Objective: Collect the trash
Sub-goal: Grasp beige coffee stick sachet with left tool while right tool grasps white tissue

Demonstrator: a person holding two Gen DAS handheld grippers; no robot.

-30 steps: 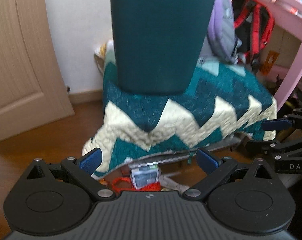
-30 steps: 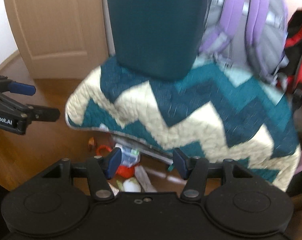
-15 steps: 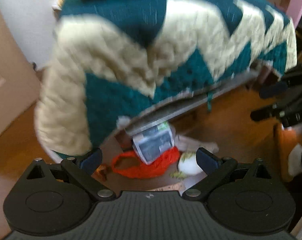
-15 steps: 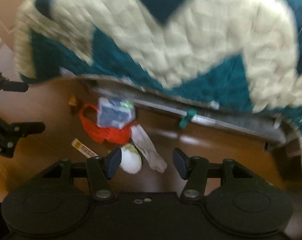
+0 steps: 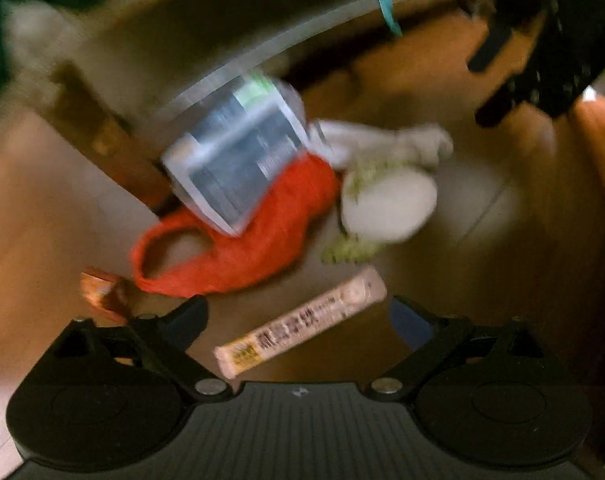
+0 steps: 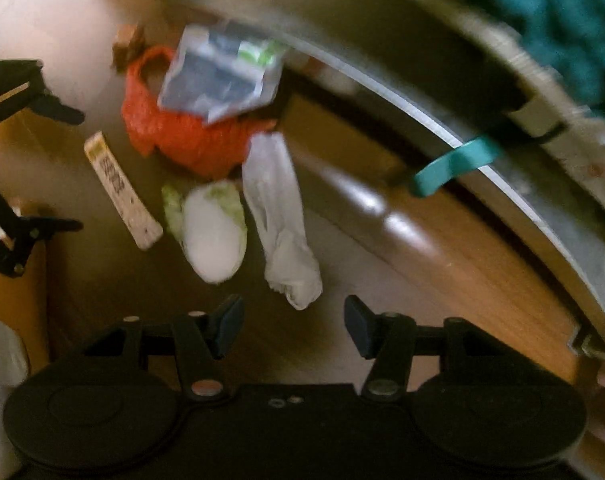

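Trash lies on the wooden floor under a furniture edge. A red net bag [image 5: 254, 240] [image 6: 190, 136] has a grey-white packet [image 5: 234, 152] [image 6: 222, 80] on it. Beside it lie a cabbage piece [image 5: 386, 204] [image 6: 214, 236], a crumpled white plastic bag [image 5: 402, 140] [image 6: 278, 216], a long stick wrapper [image 5: 302, 320] [image 6: 122, 192] and a small orange wrapper [image 5: 102, 292]. My left gripper [image 5: 298, 320] is open just above the stick wrapper. My right gripper [image 6: 294, 326] is open just short of the white bag. Each gripper shows in the other's view, the right one [image 5: 542, 40] and the left one [image 6: 10, 160].
A metal frame rail [image 6: 422, 112] with a teal strap [image 6: 450, 164] runs above the trash, under a teal and cream quilt [image 6: 562, 20]. A wooden leg [image 5: 114, 140] stands left of the pile.
Both grippers have dropped from facing the quilt-covered furniture to looking down at the trash on the floor, and come closer to it. Both stay open.
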